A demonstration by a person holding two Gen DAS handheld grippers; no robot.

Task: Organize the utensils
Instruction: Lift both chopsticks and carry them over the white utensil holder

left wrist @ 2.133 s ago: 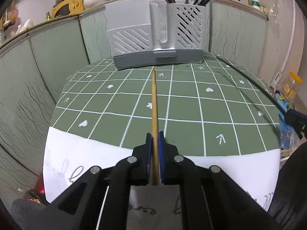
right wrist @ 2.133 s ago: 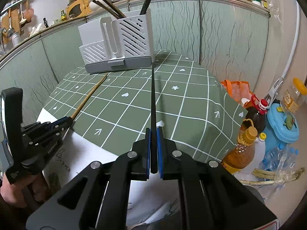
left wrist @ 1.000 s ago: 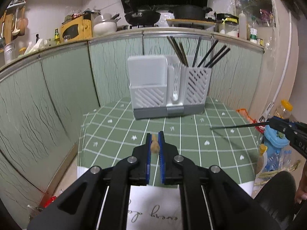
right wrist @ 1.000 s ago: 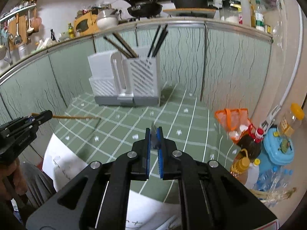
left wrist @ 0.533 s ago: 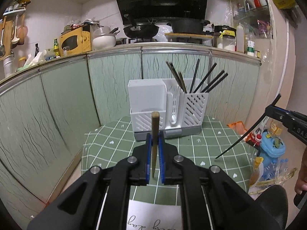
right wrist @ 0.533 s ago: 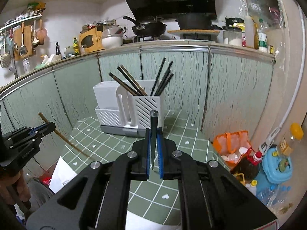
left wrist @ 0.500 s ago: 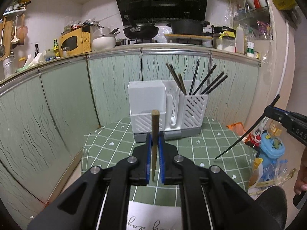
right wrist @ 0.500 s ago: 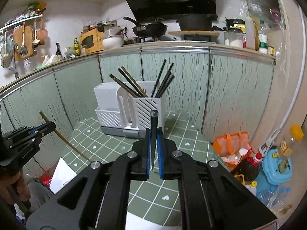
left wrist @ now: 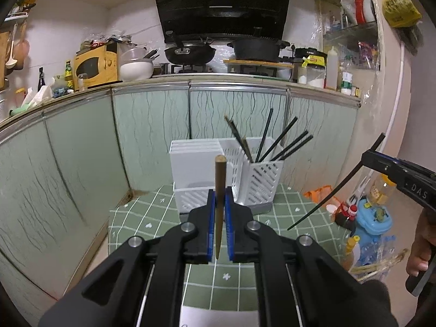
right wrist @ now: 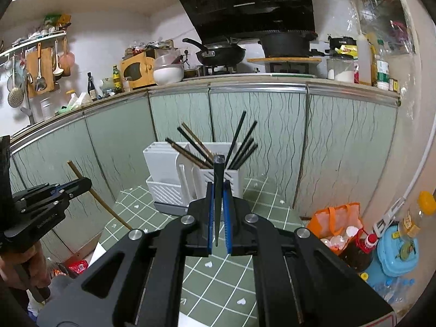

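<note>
While both chopsticks hang clear above the green checked tablecloth (left wrist: 152, 218), item one: left gripper (left wrist: 219, 219) clamped on a wooden chopstick (left wrist: 219, 179), upright between its pads; item two: right gripper (right wrist: 218, 212) clamped on a black chopstick (right wrist: 218, 185), likewise upright. White slotted utensil holder (left wrist: 261, 182) stands ahead of both claws, its chopstick compartment already bristling. Advised handling: tip each stick point-down over that compartment, one at a time, and release only once the tip is inside the rim.

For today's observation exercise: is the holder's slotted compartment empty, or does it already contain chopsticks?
Not empty. Several dark chopsticks stand tilted in the white holder's slotted compartment, tips fanning above its rim.
</note>
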